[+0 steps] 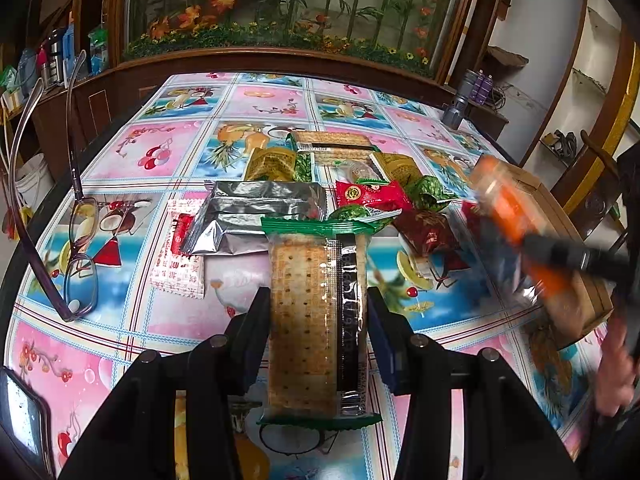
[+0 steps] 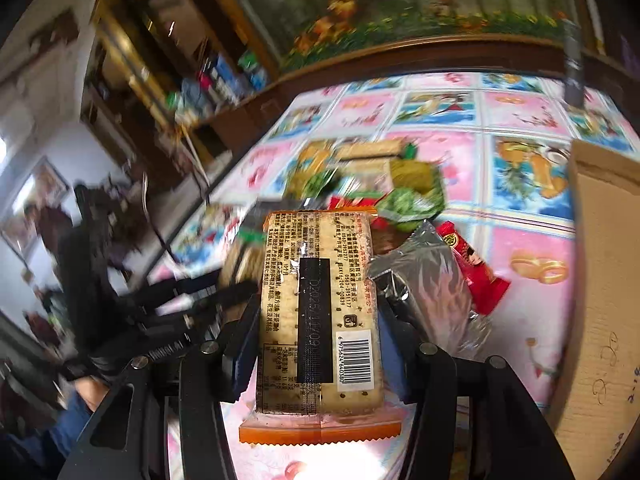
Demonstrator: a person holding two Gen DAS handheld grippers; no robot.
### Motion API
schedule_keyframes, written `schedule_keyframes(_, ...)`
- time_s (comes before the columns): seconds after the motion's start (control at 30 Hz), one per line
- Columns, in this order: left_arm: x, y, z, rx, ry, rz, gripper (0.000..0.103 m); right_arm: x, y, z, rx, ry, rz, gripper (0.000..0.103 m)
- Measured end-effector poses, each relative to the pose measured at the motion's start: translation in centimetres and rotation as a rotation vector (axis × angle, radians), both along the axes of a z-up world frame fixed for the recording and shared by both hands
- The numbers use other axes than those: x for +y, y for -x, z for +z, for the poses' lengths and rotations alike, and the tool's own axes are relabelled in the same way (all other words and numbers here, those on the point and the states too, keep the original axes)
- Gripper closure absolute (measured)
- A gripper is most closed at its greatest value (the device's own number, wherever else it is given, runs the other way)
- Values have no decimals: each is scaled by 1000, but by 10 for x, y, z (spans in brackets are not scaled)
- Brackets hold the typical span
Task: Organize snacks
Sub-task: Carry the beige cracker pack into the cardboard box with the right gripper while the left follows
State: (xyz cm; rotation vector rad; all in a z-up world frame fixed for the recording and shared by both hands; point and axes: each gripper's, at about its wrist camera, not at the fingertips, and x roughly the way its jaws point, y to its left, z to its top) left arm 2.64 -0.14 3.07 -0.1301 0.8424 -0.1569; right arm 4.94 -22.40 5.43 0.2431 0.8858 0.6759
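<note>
Two cracker packs are clamped: the left gripper (image 1: pixel 318 316) holds the green-edged pack (image 1: pixel 316 320), the right gripper (image 2: pixel 316 316) the orange-edged pack (image 2: pixel 320 320), both near the cardboard box (image 2: pixel 600 300). Squeezing harder could crush the crackers.

Both fisheye views bend strongly at dark, vignetted corners. Soft daylight is bright; glare whitens the glossy pink-and-blue patterned desk (image 2: pixel 532 236) near the bottom. The right view smears with motion blur; the left stays mostly sharp.
</note>
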Motion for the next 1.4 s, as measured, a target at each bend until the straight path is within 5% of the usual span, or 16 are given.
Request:
schedule_keyframes(0.27,0,0,-1,-1,-13,-5,58,-103,-17,19,-35,-63,-394,46)
schedule_keyframes(0.4,-1,1,-1,-5,-15,-7,58,-138,-18,22,-64,79,-608,46)
schedule_keyframes(0.53,-1,1,-1,-4,-16,-6,58,-160,-24,12,-10,137,-701,46)
schedule_keyframes(0.83,-3,2,-1,-10,-24,-11,58,-170,-35,-15,99,248,-710,46)
schedule_keyframes(1.17,-5,2,0,-18,-28,-24,58,-146,-33,-26,140,182,-590,46)
schedule_keyframes(1.4,-10,7,6,-44,-14,-54,58,-161,-26,-11,90,110,-630,46)
